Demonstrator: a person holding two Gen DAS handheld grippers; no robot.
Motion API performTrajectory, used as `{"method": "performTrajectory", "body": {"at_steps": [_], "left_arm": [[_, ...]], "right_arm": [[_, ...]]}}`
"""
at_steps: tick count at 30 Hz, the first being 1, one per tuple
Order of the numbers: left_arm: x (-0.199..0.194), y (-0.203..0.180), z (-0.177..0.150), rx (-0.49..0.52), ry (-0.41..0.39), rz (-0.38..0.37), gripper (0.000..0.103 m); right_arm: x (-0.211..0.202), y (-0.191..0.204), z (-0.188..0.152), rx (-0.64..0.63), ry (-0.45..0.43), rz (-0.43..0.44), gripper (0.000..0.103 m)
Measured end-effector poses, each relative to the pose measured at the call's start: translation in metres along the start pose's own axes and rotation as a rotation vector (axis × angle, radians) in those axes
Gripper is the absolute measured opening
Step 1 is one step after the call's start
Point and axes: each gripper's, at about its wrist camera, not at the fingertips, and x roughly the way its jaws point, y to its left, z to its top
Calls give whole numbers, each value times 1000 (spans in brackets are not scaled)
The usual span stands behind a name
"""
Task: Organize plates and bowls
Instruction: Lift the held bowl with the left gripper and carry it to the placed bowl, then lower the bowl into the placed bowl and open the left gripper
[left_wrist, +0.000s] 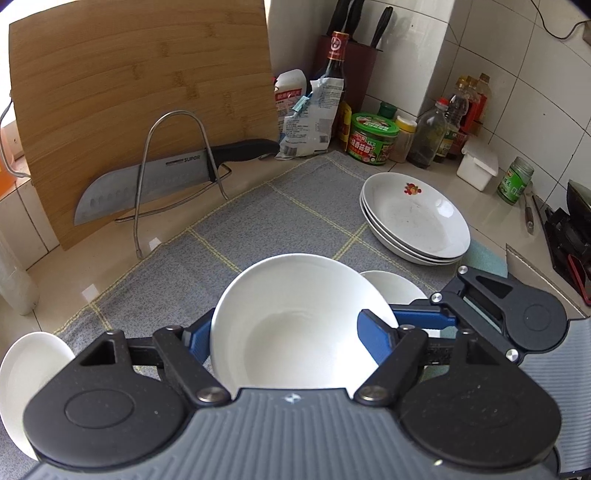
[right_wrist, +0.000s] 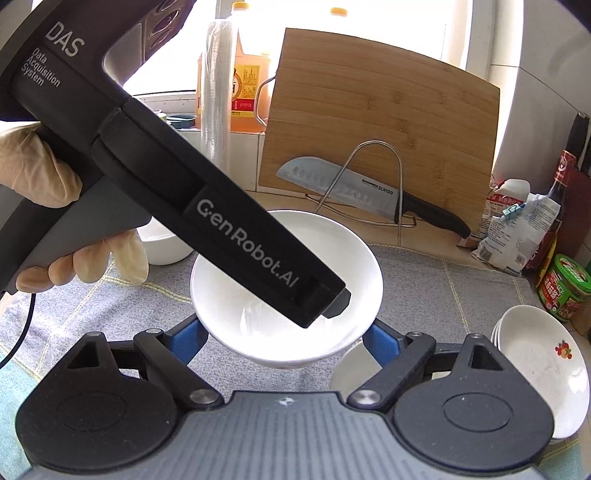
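Observation:
My left gripper (left_wrist: 284, 332) is shut on a white bowl (left_wrist: 295, 321), its blue fingers (left_wrist: 373, 334) clamping the rim, and holds it tilted above the grey cloth (left_wrist: 258, 214). The same bowl (right_wrist: 284, 291) shows in the right wrist view, with the left gripper's black body (right_wrist: 207, 206) across it. My right gripper (right_wrist: 286, 341) is open, its blue fingers (right_wrist: 378, 343) on either side below the bowl, not touching it. A second white bowl (left_wrist: 395, 288) sits just behind on the cloth. A stack of white plates (left_wrist: 413, 218) with a red flower mark lies at the right.
A third white bowl (left_wrist: 26, 373) sits at the left edge. A bamboo cutting board (left_wrist: 140, 107) and a knife (left_wrist: 155, 177) in a wire rack stand at the back. Bottles and jars (left_wrist: 373, 136) crowd the back right corner. A stove (left_wrist: 569, 236) is at far right.

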Motion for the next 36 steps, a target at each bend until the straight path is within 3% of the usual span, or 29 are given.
{"method": "performTrajectory", "body": {"at_steps": [18, 36], "left_arm": [[44, -53, 29, 107, 23, -120, 78], [71, -59, 25, 114, 86, -155, 78]], "right_arm": [[-17, -52, -21, 108, 39, -120, 93], [-9, -64, -33, 178, 116, -115, 93]]}}
